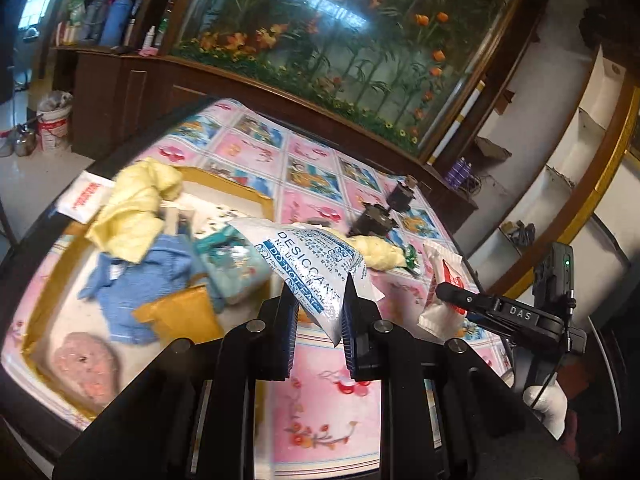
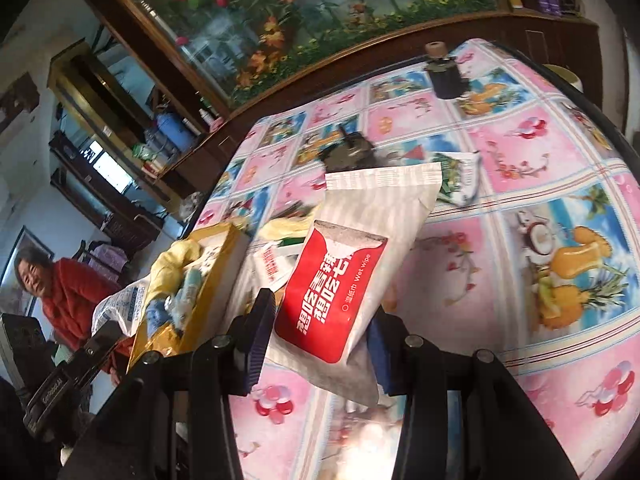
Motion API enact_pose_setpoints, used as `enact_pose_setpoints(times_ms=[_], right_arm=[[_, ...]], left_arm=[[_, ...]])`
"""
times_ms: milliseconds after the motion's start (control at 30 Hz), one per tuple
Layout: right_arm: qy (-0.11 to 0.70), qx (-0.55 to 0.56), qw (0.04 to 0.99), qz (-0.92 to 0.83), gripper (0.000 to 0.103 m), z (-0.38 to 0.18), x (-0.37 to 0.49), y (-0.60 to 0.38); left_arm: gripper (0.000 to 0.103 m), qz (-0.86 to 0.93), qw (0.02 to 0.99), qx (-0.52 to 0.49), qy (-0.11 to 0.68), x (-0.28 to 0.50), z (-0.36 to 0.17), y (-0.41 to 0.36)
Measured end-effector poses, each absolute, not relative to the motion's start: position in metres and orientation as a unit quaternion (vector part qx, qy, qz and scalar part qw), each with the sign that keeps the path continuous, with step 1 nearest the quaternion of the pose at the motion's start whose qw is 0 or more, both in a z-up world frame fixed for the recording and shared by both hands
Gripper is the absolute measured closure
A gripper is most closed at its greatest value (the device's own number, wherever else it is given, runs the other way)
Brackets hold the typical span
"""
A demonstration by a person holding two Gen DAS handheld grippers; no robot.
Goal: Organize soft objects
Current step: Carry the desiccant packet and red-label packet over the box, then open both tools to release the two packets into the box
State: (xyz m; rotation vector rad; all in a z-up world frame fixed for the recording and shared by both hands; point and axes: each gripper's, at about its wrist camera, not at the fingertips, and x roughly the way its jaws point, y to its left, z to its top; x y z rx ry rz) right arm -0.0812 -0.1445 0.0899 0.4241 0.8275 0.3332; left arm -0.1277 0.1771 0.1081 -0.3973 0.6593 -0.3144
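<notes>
My left gripper (image 1: pixel 319 322) is shut on a white desiccant packet (image 1: pixel 316 264) with blue print, held above the table beside the yellow-rimmed box (image 1: pixel 240 194). The box holds a yellow cloth (image 1: pixel 136 216), a blue towel (image 1: pixel 132 280), a teal pouch (image 1: pixel 232 260), an orange packet (image 1: pixel 180 316) and a pink heart pad (image 1: pixel 86 364). My right gripper (image 2: pixel 320 338) is shut on a red-and-white wet wipe packet (image 2: pixel 340 284), also showing in the left wrist view (image 1: pixel 444 292). The box (image 2: pixel 216 280) lies to its left.
The table wears a pink and blue picture cloth (image 1: pixel 320 412). On it lie a second yellow cloth (image 1: pixel 380 256), a dark bottle (image 2: pixel 444 72), a dark lumpy object (image 2: pixel 348 154) and a green-printed wrapper (image 2: pixel 460 178). Another red-print packet (image 1: pixel 82 198) hangs at the box's far edge. A person in red (image 2: pixel 60 292) sits at left.
</notes>
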Motion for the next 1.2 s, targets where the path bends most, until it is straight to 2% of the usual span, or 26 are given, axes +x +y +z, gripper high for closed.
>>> enact_pose_setpoints(times_ms=[233, 400, 767, 933, 1067, 1100, 1200], right_arm=[[0.423, 0.134, 0.852, 0.279, 0.06, 0.096, -0.086, -0.032], [0.426, 0.101, 0.841, 0.319, 0.06, 0.097, -0.087, 0.013], [0.47, 0.054, 0.801, 0.366, 0.06, 0.076, -0.091, 0.093], [0.48, 0.014, 0.798, 0.364, 0.06, 0.06, -0.097, 0.114], [0.47, -0.026, 0.811, 0.346, 0.059, 0.057, -0.1, 0.122], [0.472, -0.033, 0.81, 0.345, 0.059, 0.055, -0.101, 0.124], [0.463, -0.044, 0.815, 0.344, 0.058, 0.056, -0.105, 0.126]], left_arm=[[0.085, -0.062, 0.917, -0.2, 0.339, -0.14, 0.08, 0.238], [0.085, -0.023, 0.906, -0.212, 0.364, -0.141, 0.055, 0.264], [0.084, 0.017, 0.9, -0.211, 0.38, -0.141, 0.038, 0.279], [0.072, 0.036, 0.914, -0.182, 0.361, -0.144, 0.048, 0.275], [0.07, 0.084, 0.933, -0.118, 0.33, -0.151, 0.059, 0.26], [0.066, 0.101, 0.937, -0.102, 0.32, -0.152, 0.062, 0.256], [0.042, 0.148, 0.944, -0.068, 0.286, -0.159, 0.069, 0.247]])
